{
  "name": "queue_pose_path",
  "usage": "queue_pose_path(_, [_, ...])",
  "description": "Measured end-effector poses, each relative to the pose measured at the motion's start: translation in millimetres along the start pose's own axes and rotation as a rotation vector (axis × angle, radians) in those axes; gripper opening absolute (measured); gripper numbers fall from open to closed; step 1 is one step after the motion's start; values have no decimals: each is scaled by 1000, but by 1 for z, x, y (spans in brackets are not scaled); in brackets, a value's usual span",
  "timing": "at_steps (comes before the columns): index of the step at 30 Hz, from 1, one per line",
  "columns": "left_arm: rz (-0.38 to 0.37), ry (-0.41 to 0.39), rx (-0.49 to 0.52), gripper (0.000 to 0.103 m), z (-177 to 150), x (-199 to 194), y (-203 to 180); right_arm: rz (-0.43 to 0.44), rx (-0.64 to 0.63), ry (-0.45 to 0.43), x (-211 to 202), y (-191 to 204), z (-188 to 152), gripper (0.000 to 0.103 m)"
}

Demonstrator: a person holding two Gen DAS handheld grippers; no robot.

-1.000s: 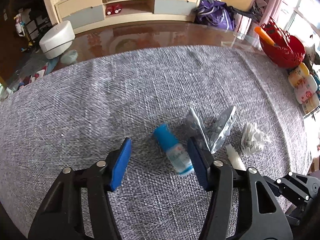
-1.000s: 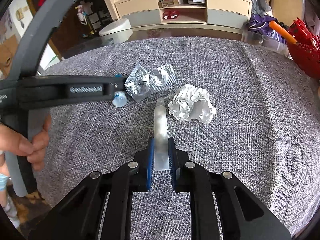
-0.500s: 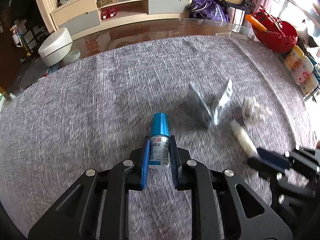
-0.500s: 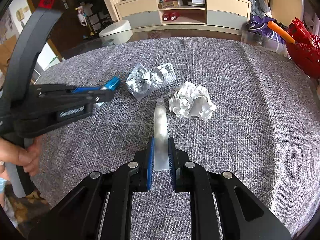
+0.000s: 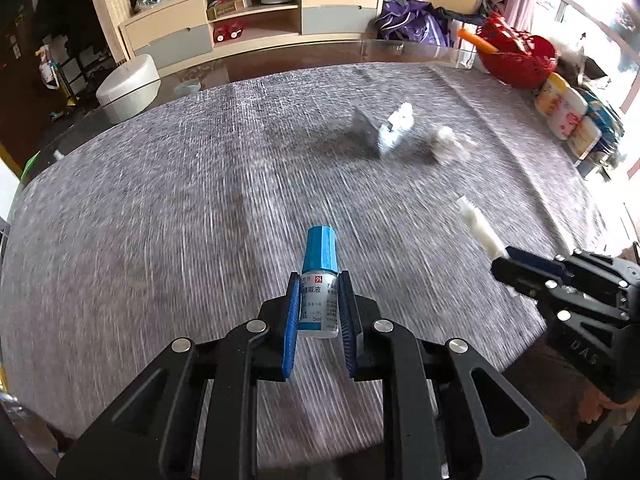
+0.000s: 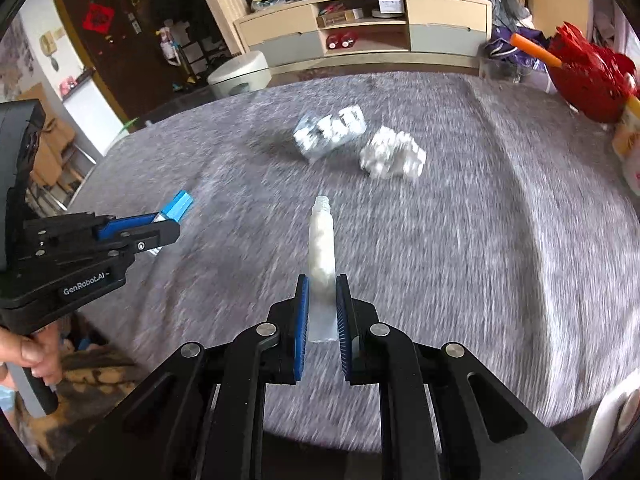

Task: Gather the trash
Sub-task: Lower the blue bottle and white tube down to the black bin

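Note:
My left gripper (image 5: pixel 319 280) is shut on a small eye-drop bottle (image 5: pixel 320 280) with a blue cap, held above the grey tablecloth (image 5: pixel 180 208). My right gripper (image 6: pixel 321 282) is shut on a clear plastic tube (image 6: pixel 321 248) with white filling, its open neck pointing away. Each gripper shows in the other's view: the right gripper (image 5: pixel 516 260) with the tube (image 5: pixel 480 228) at right, the left gripper (image 6: pixel 160 228) with the blue cap (image 6: pixel 178 205) at left. A silver blister pack (image 6: pixel 328 132) and a crumpled white paper ball (image 6: pixel 392 154) lie farther back on the cloth.
A red basket (image 5: pixel 516 58) with an orange stick and several yogurt bottles (image 5: pixel 564 112) stand at the table's right edge. Beyond the glass table edge are a white round bin (image 5: pixel 128 88) and a low cabinet (image 5: pixel 256 20). A hand (image 6: pixel 36 354) grips the left handle.
My left gripper closed on the eye-drop bottle and lifted it. Both grippers have pulled back toward the near table edge with their items; the blister pack and paper ball now lie farther away.

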State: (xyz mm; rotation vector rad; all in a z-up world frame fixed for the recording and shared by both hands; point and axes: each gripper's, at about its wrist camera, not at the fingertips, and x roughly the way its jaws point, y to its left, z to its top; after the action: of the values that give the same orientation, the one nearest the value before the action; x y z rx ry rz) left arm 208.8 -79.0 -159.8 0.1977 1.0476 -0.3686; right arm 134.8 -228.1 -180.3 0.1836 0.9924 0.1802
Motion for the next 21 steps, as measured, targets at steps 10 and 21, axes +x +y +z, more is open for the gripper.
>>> queue_pose_path(10, [-69, -43, -43, 17, -72, -54, -20, -5, -65, -22, -49, 34, -40, 15])
queue_pose_path(21, [-87, -64, -55, 17, -132, -77, -35, 24, -71, -11, -65, 49, -81, 15])
